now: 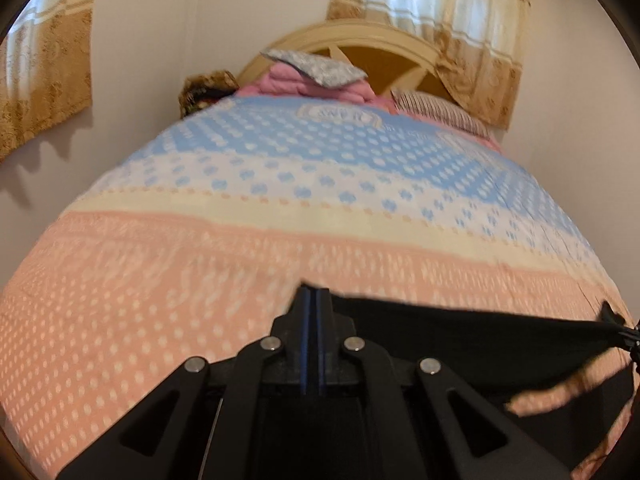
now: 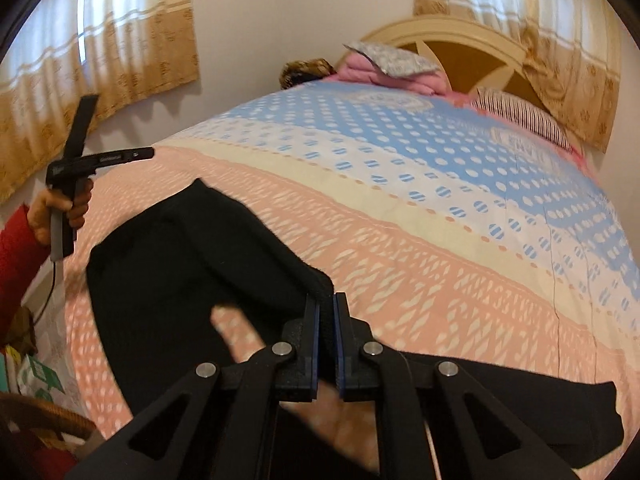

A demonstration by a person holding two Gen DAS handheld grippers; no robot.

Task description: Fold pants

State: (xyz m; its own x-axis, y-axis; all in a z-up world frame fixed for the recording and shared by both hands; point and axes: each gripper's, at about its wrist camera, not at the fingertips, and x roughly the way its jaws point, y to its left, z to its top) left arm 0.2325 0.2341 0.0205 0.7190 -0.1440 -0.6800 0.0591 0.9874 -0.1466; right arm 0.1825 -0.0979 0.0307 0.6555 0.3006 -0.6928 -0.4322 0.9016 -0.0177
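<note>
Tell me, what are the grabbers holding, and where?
The right gripper pinches the black pants by a raised fold at their edge. The left gripper is shut and looks clear of the pants, holding nothing.

Both cameras sit behind their own fingers and look low over the bed (image 1: 280, 208) toward the headboard (image 1: 360, 36). The left wrist view is close above the bedspread and faces straight to the headboard. The right wrist view stands more to the right and turns a little left, so it also sees the left gripper (image 2: 150, 153). Both views share the black pants (image 2: 192, 248), the pillows (image 2: 392, 56) and the curtains (image 2: 100, 40).
</note>
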